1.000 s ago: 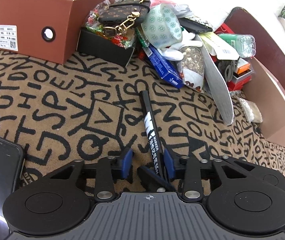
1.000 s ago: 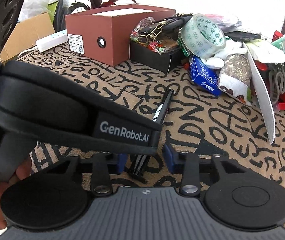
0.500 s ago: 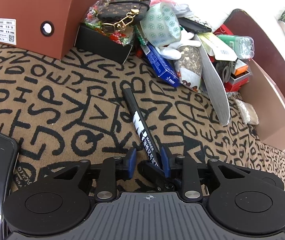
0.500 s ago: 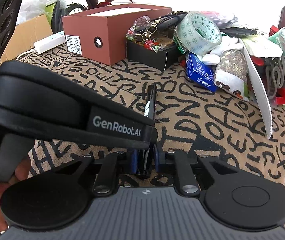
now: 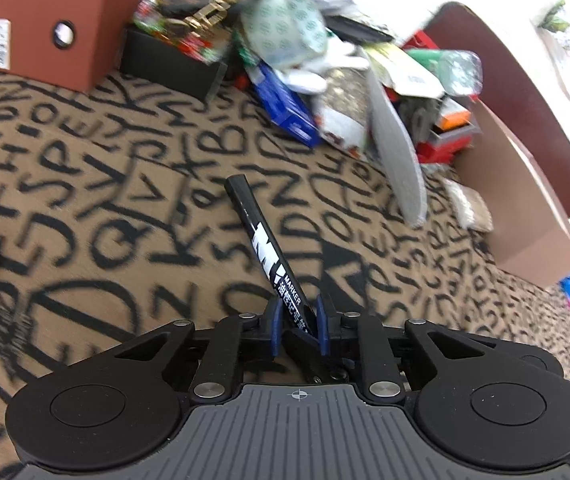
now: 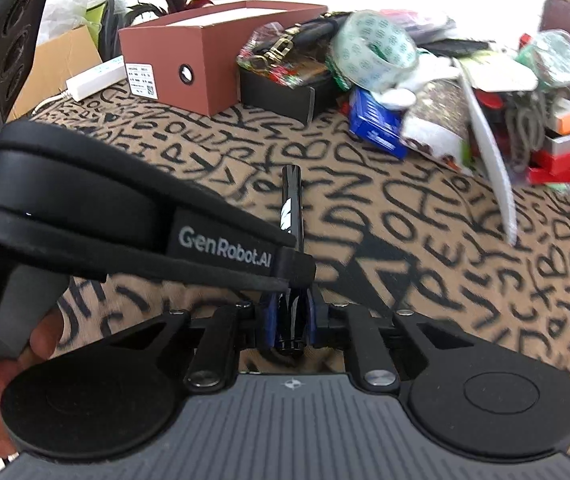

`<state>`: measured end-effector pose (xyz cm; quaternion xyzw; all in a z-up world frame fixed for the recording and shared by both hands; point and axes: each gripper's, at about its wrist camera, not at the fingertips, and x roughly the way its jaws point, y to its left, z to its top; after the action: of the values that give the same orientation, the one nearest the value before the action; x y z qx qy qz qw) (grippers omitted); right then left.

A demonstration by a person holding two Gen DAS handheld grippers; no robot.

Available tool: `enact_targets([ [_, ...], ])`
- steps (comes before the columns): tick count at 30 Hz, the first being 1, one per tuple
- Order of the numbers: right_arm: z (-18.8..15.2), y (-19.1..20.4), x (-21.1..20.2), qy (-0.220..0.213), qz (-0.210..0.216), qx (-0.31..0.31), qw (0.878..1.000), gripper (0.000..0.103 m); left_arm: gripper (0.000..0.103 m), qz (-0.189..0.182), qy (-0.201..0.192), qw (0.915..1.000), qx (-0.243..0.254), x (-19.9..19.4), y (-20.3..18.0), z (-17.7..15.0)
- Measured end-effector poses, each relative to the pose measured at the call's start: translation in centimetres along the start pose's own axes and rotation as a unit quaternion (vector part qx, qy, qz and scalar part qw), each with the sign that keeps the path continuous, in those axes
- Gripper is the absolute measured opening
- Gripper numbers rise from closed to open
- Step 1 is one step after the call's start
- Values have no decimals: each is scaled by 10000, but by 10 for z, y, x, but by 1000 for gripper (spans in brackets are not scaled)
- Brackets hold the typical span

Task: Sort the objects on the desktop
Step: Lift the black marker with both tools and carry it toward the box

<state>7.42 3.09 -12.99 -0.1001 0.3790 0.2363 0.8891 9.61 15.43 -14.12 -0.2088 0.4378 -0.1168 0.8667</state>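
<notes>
Now both grippers, left gripper (image 5: 296,322) and right gripper (image 6: 289,317), open a second ago, clamp the black marker (image 5: 263,246), readying it for sorting off the lettered cloth (image 5: 85,200).

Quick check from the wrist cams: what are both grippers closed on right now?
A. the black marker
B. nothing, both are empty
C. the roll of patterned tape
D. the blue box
A. The black marker sits between the blue pads of the left gripper and also of the right gripper; the tape roll and blue box lie untouched in the pile.
</notes>
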Motion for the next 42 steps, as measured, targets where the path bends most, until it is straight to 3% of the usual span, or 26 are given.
enact_targets([
  [2, -8, -9, -10, 47, -35, 50, 10000, 17, 25, -109, 96, 9999, -57, 8, -7, -2],
  [5, -23, -22, -26, 112, -131, 179, 9997, 17, 41, -97, 102, 9998, 168, 18, -26, -2],
  [6, -28, -27, -31, 152, -154, 239, 9995, 17, 41, -95, 120, 9996, 237, 20, -32, -2],
  [9, -36, -36, -39, 209, -200, 302, 9991, 17, 19, -164, 251, 9986, 437, 24, -42, -6],
  [11, -37, -38, -41, 234, -179, 331, 9990, 19, 19, -114, 259, 9981, 550, 24, -47, -9],
  [13, -36, -39, -41, 196, -237, 346, 9989, 39, 18, -124, 303, 9979, 556, 23, -48, -9],
  [14, -35, -38, -40, 168, -269, 335, 9989, 41, 18, -121, 319, 9978, 568, 23, -49, -10],
  [19, -28, -35, -28, 109, -277, 327, 9990, 42, 18, -87, 356, 9979, 535, 22, -48, -10],
  [21, -26, -35, -25, 76, -296, 370, 9989, 40, 18, -58, 368, 9977, 567, 23, -50, -11],
  [24, -25, -37, -25, 80, -312, 384, 9987, 26, 17, -3, 371, 9974, 617, 23, -53, -11],
  [27, -28, -44, -27, 123, -279, 458, 9985, 24, 18, -40, 411, 9972, 620, 25, -58, -12],
  [29, -30, -48, -29, 151, -293, 504, 9982, 24, 24, -49, 422, 9971, 627, 28, -62, -14],
  [30, -31, -50, -29, 166, -286, 530, 9980, 24, 34, -30, 418, 9971, 637, 29, -64, -15],
  [31, -31, -51, -28, 193, -272, 518, 9981, 24, 34, 3, 405, 9970, 661, 30, -66, -15],
  [33, -31, -52, -26, 179, -292, 540, 9980, 24, 34, 35, 396, 9971, 644, 32, -66, -14],
  [36, -31, -52, -24, 144, -263, 487, 9984, 25, 19, 73, 395, 9978, 523, 31, -65, -14],
  [42, -35, -63, -33, 135, -43, 601, 9981, 17, 17, 126, 337, 9980, 522, 30, -80, -17],
])
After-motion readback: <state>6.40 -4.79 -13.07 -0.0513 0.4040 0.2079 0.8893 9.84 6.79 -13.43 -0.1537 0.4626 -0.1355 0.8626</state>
